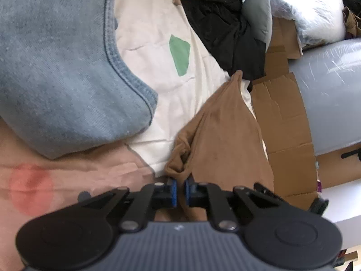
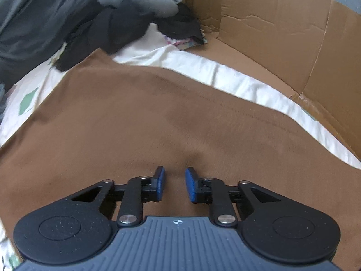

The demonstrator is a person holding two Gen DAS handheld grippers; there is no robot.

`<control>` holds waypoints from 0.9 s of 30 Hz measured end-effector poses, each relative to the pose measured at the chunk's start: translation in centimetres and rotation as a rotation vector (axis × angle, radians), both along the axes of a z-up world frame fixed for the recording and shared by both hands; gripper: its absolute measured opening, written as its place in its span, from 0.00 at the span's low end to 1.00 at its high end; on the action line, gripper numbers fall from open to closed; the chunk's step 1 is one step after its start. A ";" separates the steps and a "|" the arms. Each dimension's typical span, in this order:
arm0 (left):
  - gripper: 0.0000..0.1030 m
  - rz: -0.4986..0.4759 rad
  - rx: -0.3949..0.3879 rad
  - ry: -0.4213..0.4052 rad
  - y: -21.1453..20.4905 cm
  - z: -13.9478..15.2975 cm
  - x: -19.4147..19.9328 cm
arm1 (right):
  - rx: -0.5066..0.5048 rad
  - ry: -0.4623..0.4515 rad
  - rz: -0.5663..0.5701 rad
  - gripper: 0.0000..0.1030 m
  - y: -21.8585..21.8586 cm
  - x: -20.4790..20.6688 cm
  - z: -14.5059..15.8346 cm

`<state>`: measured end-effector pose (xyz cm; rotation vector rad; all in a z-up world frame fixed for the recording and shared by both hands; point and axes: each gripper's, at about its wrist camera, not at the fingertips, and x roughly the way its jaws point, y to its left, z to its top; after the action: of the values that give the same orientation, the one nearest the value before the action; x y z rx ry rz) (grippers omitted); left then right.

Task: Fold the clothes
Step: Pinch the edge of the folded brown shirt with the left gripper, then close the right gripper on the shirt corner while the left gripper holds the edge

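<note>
Brown garment lies spread flat across a cream sheet with green patches; in the left wrist view the same brown garment rises in a bunched, folded ridge with its near corner gathered into creases. Left gripper is pinching that gathered corner, blue pads pressed close with cloth between them. Right gripper sits low over the flat middle of the brown garment, jaws spread with a clear gap, nothing between them; whether the pads touch the fabric cannot be told. Left of the brown garment in the left wrist view, folded blue denim rests on the sheet, near but apart from the brown cloth. Under the denim's near edge lies a pink cloth with a red round spot. Beyond the brown garment's far tip sits a heap of black clothing with a grey padded piece against it; the right wrist view shows the same dark heap just past the garment's far edge. Right of the brown garment, flattened brown cardboard borders the sheet, standing up as a creased wall in the right wrist view. Beyond the cardboard lies a grey plastic-wrapped roll.
</note>
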<state>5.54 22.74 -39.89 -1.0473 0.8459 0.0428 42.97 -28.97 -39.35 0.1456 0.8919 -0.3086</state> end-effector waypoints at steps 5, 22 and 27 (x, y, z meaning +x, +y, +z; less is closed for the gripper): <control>0.07 -0.001 0.005 0.002 0.0 0.0 0.2 | -0.027 0.000 -0.042 0.16 -1.2 2.4 -0.2; 0.06 -0.001 0.009 -0.021 0.0 0.4 0.2 | -0.018 0.004 -0.179 0.17 -5.1 5.8 0.3; 0.06 -0.010 0.017 -0.052 -0.2 2.0 0.4 | 0.009 -0.043 -0.095 0.26 -3.1 4.7 3.0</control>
<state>5.96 22.52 -37.93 -1.0240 0.8025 0.0148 47.64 -32.07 -36.36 0.2025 0.8452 -0.3884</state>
